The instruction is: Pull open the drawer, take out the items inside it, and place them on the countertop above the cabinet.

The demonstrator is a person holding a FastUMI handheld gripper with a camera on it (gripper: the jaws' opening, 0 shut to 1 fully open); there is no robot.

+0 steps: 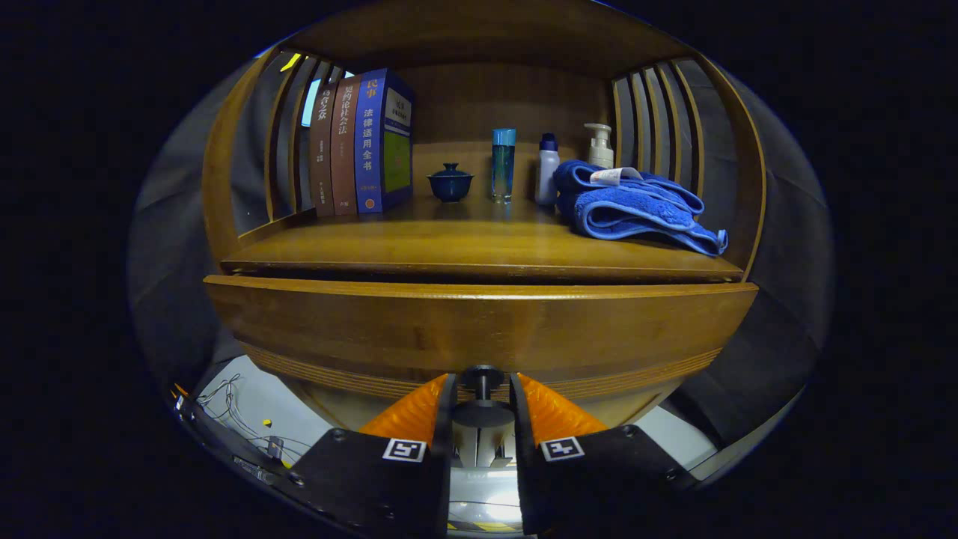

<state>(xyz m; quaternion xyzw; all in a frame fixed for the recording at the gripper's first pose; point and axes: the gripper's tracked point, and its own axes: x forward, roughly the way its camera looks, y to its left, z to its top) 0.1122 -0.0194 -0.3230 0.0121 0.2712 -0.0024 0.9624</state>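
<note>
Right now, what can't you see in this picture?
- Inside the drawer: gripper view, hidden behind its own wooden front, which is barely out from the cabinet.
- Knob grip: the fingers stand either side of it, but whether they press on it cannot be told.
- Towel tag: too small to read.
- Pump bottle: its lower part hides behind the towel.
- Behind the books: blocked by them.

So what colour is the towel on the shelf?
Blue towel, seen in the gripper view, beyond the hand-held gripper.

Home-style booth, wooden cabinet (479,329), shelved books (363,142), lidded teacup (450,182), toiletry bottles (547,168), folded blue towel (636,206)
</note>
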